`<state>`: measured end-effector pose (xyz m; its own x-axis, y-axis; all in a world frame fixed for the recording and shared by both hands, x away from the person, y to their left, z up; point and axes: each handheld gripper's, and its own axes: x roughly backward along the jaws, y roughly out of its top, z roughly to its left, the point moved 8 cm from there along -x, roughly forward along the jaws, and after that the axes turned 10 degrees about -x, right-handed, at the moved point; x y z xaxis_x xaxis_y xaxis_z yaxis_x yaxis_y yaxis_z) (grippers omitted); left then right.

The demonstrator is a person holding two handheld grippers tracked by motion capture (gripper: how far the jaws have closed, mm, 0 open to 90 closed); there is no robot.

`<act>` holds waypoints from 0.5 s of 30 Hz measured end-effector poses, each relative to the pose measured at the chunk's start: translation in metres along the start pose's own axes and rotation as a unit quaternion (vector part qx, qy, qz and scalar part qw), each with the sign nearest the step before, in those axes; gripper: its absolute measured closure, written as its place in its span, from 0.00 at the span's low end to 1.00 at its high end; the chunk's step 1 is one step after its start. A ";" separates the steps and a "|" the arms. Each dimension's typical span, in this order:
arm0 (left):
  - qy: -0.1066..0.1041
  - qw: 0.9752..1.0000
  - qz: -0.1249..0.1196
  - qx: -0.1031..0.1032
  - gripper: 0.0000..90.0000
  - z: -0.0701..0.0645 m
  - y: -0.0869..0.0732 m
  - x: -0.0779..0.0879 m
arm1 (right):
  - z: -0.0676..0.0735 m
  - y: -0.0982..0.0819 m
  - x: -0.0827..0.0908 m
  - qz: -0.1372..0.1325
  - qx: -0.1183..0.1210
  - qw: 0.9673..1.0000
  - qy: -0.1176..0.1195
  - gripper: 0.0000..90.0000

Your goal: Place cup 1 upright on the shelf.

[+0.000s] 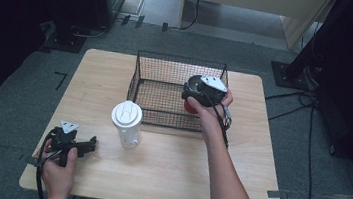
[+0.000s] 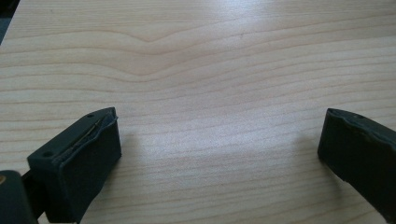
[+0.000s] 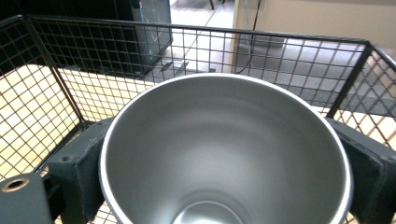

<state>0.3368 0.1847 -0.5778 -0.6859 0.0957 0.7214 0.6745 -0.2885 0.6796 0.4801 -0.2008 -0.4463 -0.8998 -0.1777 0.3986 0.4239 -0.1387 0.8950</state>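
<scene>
Right gripper pinching steel cup by its sides, frame centre, over wire basket; cup likely rigid, light, slick; left gripper spread, empty, lower left.

Light wooden table with rounded corners, standing on grey carpet. Toward its far edge, a black wire basket. Just beside the basket's near left corner, upright, a clear bottle with white lid.
</scene>
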 end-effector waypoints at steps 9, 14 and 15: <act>0.000 1.000 0.000 0.001 0.00 0.000 0.000 0.000 | -0.004 -0.007 -0.010 0.036 0.011 0.999 -0.016 0.08; 0.000 1.000 0.000 0.000 0.00 0.000 0.000 0.000 | -0.007 -0.016 -0.012 0.070 0.015 0.997 -0.027 0.07; 0.000 1.000 0.000 0.000 0.00 0.000 0.000 0.000 | -0.006 -0.016 -0.012 0.068 0.017 0.997 -0.027 0.07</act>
<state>0.3368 0.1846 -0.5778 -0.6860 0.0959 0.7212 0.6745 -0.2878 0.6799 0.4848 -0.2025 -0.4669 -0.8390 -0.1398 0.5259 0.5393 -0.0837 0.8380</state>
